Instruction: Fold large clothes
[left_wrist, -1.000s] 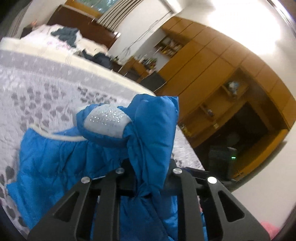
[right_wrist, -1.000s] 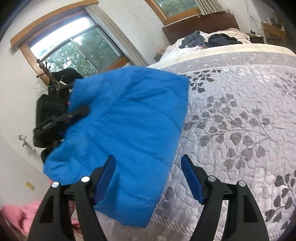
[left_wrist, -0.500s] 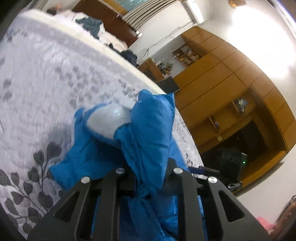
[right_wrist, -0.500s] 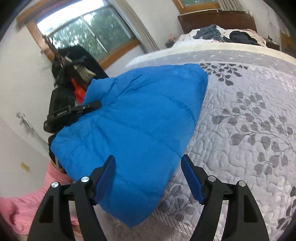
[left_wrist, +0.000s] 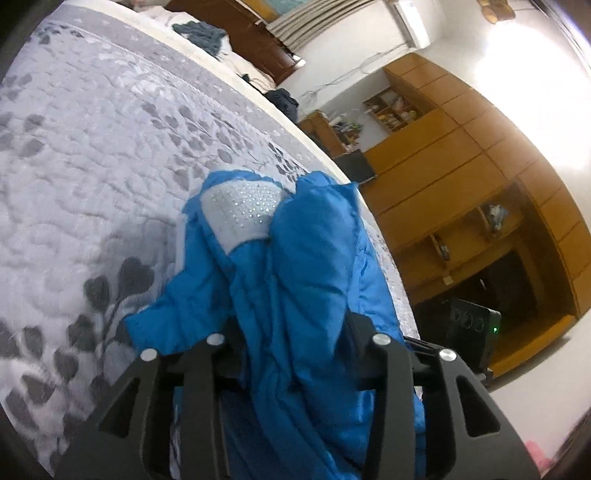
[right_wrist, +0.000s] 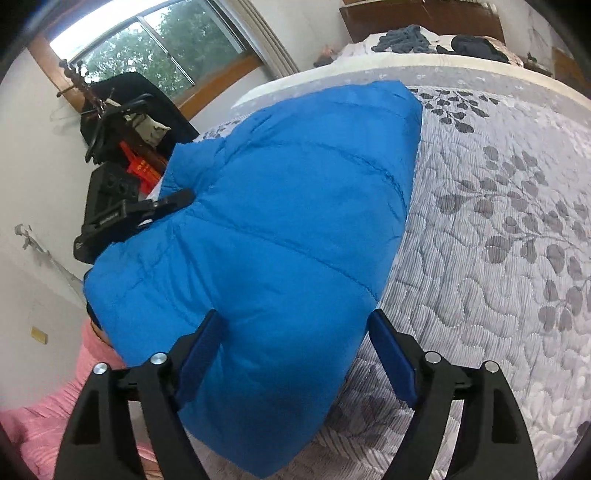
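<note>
A bright blue puffer jacket (left_wrist: 314, 266) with a sparkly grey-white patch (left_wrist: 243, 214) is bunched up between the fingers of my left gripper (left_wrist: 291, 332), which is shut on the fabric. The cloth hides its fingertips. In the right wrist view the jacket (right_wrist: 295, 206) spreads over the left edge of the bed, and the left gripper (right_wrist: 140, 218) clamps its far left edge. My right gripper (right_wrist: 295, 336) is open just above the jacket's near end. Its blue pads (right_wrist: 207, 343) stand wide apart on either side of the fabric.
The bed (right_wrist: 498, 240) has a grey quilt with a leaf pattern. Dark clothes (right_wrist: 472, 46) lie by the headboard. A coat stand with a black bag (right_wrist: 122, 107) is at the window side. Pink cloth (right_wrist: 44, 417) shows at the lower left. Wooden cabinets (left_wrist: 461, 177) line the far wall.
The left gripper has carried the bunched jacket lower and further over the bed. The jacket's body has settled onto the quilt, and the right gripper, still open, has come closer to it.
</note>
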